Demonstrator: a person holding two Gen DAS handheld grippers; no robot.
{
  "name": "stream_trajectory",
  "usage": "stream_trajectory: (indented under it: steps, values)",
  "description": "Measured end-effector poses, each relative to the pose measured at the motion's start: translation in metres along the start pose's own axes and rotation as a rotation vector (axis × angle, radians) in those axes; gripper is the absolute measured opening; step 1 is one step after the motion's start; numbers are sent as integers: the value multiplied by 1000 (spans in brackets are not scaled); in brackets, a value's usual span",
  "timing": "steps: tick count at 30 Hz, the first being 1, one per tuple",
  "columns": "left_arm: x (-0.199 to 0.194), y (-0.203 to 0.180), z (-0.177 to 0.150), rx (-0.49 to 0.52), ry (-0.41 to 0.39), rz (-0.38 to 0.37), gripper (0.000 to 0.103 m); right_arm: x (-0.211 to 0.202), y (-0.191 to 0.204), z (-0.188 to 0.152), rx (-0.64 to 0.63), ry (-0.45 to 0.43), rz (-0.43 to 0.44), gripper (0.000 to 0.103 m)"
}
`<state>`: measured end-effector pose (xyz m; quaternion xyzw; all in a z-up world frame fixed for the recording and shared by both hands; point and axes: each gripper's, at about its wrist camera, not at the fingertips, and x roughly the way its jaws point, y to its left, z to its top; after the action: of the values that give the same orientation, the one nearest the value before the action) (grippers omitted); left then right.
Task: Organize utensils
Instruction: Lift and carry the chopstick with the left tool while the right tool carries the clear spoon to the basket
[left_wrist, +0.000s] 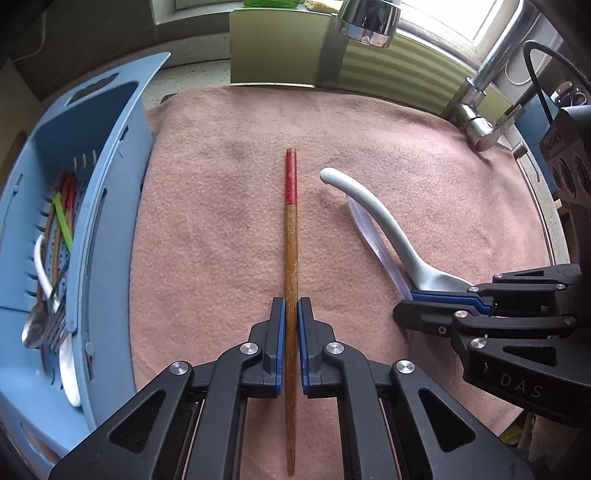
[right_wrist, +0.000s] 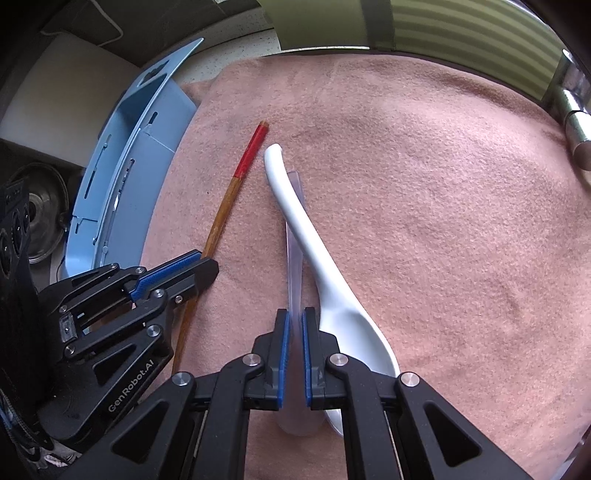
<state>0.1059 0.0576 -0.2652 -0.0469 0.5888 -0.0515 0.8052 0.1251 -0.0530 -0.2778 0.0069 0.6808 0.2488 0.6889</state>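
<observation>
A wooden chopstick (left_wrist: 291, 240) with a red end lies lengthwise on the pink towel (left_wrist: 221, 184). My left gripper (left_wrist: 291, 301) is shut on its shaft about midway along. To its right, a white ceramic spoon (left_wrist: 376, 214) rests beside a clear plastic spoon (left_wrist: 369, 236). In the right wrist view my right gripper (right_wrist: 295, 312) is shut on the clear plastic spoon (right_wrist: 294, 258), with the white spoon (right_wrist: 314, 251) touching the right finger's outer side. The chopstick (right_wrist: 229, 199) and the left gripper (right_wrist: 208, 267) show at the left there.
A blue slotted basket (left_wrist: 110, 184) stands along the towel's left edge, holding several chopsticks, a metal spoon, forks and a white spoon. A chrome faucet (left_wrist: 369, 18) hangs over the far edge, its base at the right. A striped green board leans behind.
</observation>
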Motion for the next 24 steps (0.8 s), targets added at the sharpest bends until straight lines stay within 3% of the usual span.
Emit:
stream_trajectory:
  steps: [12,24]
  values:
    - [-14,10,-7,-89,-47,-69,5,3,8,-5,24,-7,62,5]
    - [-39,14,-1,-75,-103,-79,5,-14,20,-3,-5,-45,55,5]
